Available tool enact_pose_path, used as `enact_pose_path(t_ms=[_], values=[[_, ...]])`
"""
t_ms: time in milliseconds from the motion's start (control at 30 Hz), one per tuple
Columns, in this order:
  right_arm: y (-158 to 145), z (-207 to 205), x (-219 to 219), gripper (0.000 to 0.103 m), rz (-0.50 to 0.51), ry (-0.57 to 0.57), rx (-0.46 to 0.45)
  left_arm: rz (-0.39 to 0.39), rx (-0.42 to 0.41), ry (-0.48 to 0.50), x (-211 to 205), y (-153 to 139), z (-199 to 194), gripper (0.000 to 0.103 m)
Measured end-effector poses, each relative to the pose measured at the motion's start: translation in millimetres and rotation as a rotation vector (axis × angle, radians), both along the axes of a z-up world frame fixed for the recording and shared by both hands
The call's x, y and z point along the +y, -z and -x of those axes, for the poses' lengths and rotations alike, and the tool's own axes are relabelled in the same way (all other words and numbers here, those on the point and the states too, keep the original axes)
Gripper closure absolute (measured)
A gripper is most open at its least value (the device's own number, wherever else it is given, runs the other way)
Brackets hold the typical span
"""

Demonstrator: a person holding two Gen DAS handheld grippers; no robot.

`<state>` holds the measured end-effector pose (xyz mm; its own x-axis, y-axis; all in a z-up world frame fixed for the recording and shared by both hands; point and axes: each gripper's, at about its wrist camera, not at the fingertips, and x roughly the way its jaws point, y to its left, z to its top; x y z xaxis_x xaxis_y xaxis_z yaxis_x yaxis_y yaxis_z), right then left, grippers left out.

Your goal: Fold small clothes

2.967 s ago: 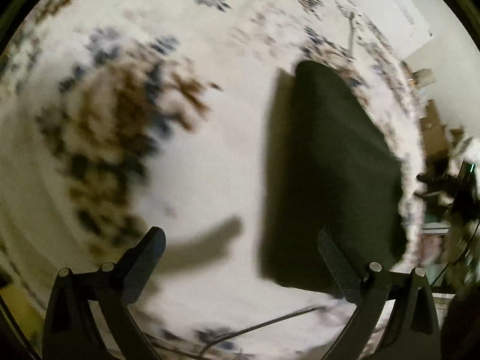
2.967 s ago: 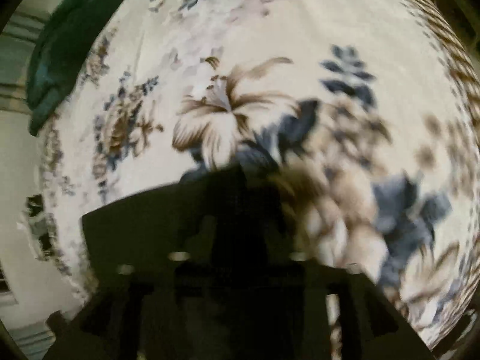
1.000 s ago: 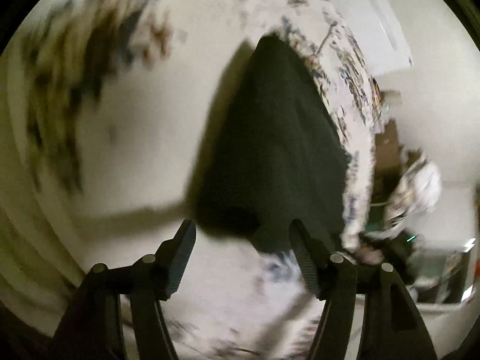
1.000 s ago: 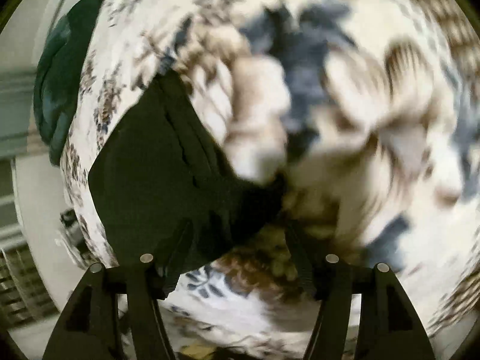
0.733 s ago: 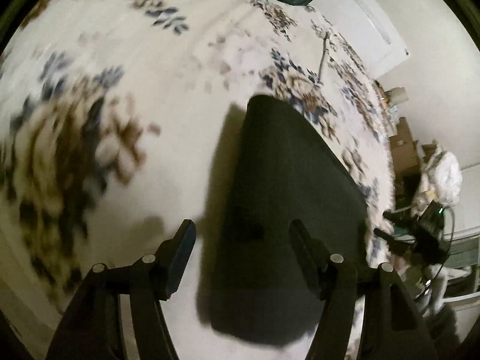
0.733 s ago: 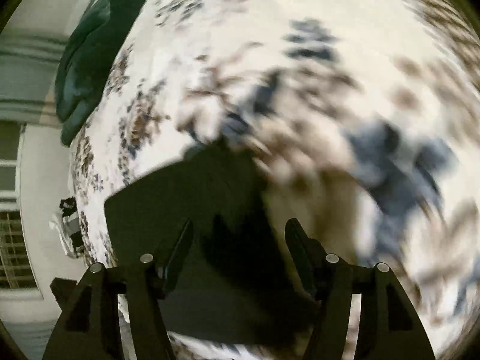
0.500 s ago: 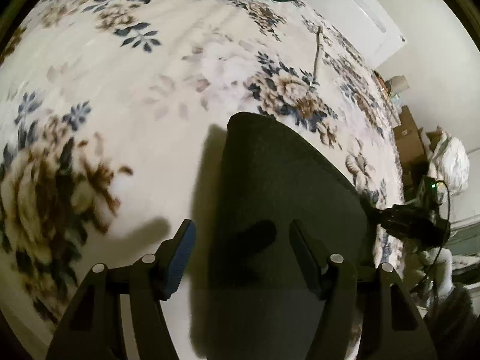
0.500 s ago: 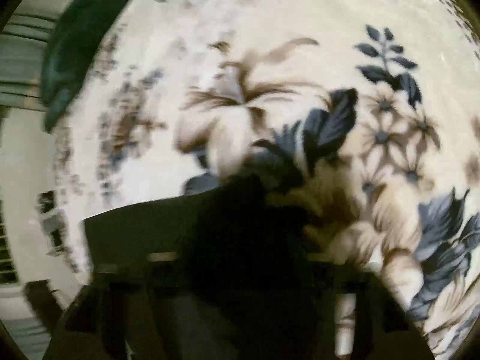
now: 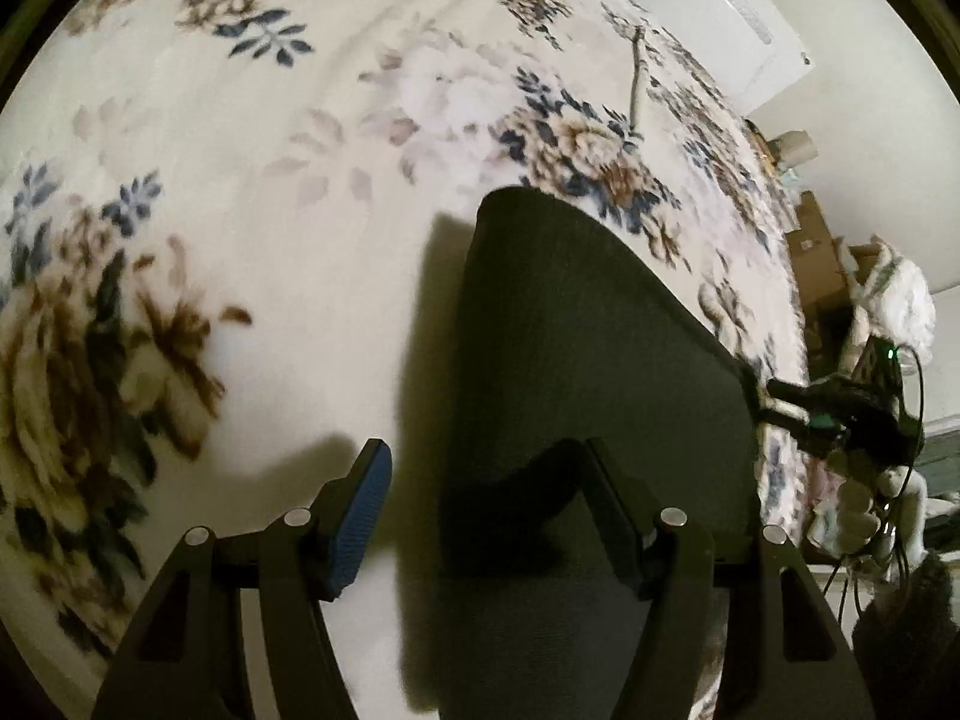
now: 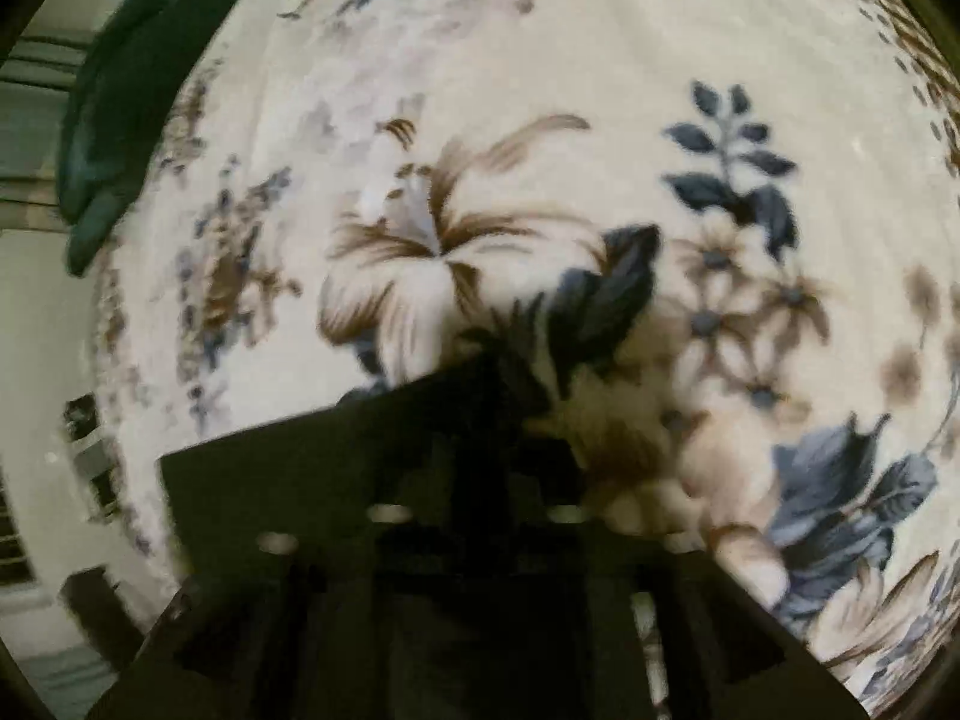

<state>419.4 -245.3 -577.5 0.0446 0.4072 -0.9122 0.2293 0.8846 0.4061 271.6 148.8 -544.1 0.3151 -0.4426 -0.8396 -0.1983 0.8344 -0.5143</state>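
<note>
Black folded garment [image 9: 588,348] (on floral blanket [image 9: 240,192]); left hand-held gripper [image 9: 489,483] spread, empty; right unclear

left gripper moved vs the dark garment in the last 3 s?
Yes. The left gripper shifted right: the dark garment, earlier by its right finger, now lies between its open fingers on the floral blanket.

I am holding my left gripper [image 9: 486,498] low with its fingers spread wide apart. My right gripper [image 10: 480,516] is dark and blurred; I cannot tell how its fingers are standing.
</note>
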Motion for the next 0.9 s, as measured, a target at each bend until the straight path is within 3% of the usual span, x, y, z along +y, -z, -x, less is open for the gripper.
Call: enact_pose_path(t_ms=[33,67,133,267,367,533,567,600,633,667,767,900], values=[[-2,7,-11,0.035,-0.050,0.011,-0.001,0.029,0.001,0.006,2,3,2,0.040],[-1,14,-19,0.032,-0.086,0.017,0.004,0.061,0.003,0.009,4,6,4,0.040],[13,32,-31,0.029,-0.179,-0.007,0.059,0.147,0.012,0.010,7,16,5,0.031],[56,67,-29,0.029,-0.375,-0.068,0.177,0.336,0.042,0.013,0,42,0,0.029],[69,80,-14,0.027,-0.490,-0.099,0.180,0.350,0.047,0.044,-14,50,-9,0.027],[76,79,3,0.027,-0.559,-0.094,0.161,0.331,0.018,0.057,-33,46,-23,0.026],[75,78,8,0.028,-0.555,-0.104,0.155,0.336,0.008,0.045,-32,45,-23,0.039],[74,78,14,0.030,-0.552,-0.110,0.147,0.324,-0.001,0.027,-29,41,-23,0.056],[71,78,18,0.046,-0.549,-0.118,0.138,0.333,-0.002,0.017,-27,40,-22,0.067],[71,81,20,0.071,-0.535,-0.128,0.136,0.338,0.000,0.009,-25,36,-23,0.069],[64,87,28,0.082,-0.511,-0.112,0.111,0.310,-0.017,0.046,-28,19,-29,0.072],[35,95,29,0.085,-0.456,-0.069,0.041,0.309,-0.045,0.105,-29,-5,-51,0.072]])
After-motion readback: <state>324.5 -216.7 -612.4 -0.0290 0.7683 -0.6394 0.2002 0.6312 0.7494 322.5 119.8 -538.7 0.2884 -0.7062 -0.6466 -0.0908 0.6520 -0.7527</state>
